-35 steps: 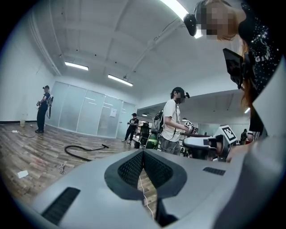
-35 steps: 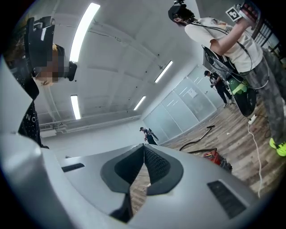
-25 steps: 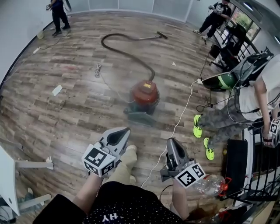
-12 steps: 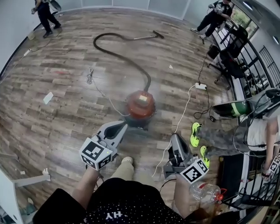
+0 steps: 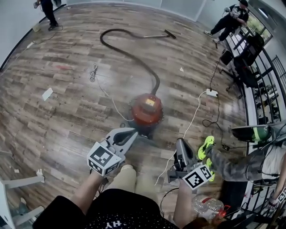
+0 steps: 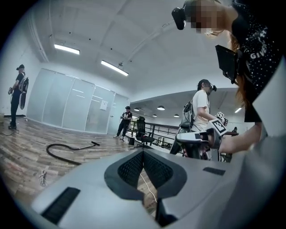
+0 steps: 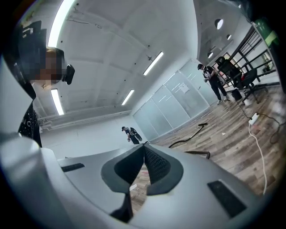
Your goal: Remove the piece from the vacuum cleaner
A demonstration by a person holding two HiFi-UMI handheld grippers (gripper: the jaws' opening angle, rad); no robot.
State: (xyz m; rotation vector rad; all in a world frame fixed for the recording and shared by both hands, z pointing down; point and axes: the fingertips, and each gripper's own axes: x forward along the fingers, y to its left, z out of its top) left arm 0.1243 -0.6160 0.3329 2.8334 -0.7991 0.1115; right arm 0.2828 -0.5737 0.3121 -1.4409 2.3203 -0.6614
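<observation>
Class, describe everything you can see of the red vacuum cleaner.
The vacuum cleaner is a round red canister, seemingly plastic, with a yellowish label on top and a dark base. It stands upright on the wooden floor. Its dark hose leaves the far side and curves away to a floor nozzle.

Bright even light from ceiling strip lamps, strong fisheye bending at edges, slight motion blur

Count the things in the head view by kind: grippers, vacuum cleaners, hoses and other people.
Grippers: 2, left gripper and right gripper
Vacuum cleaner: 1
Hose: 1
Other people: 3, far-left person, far-right person, nearby person in neon shoes
Total: 7
</observation>
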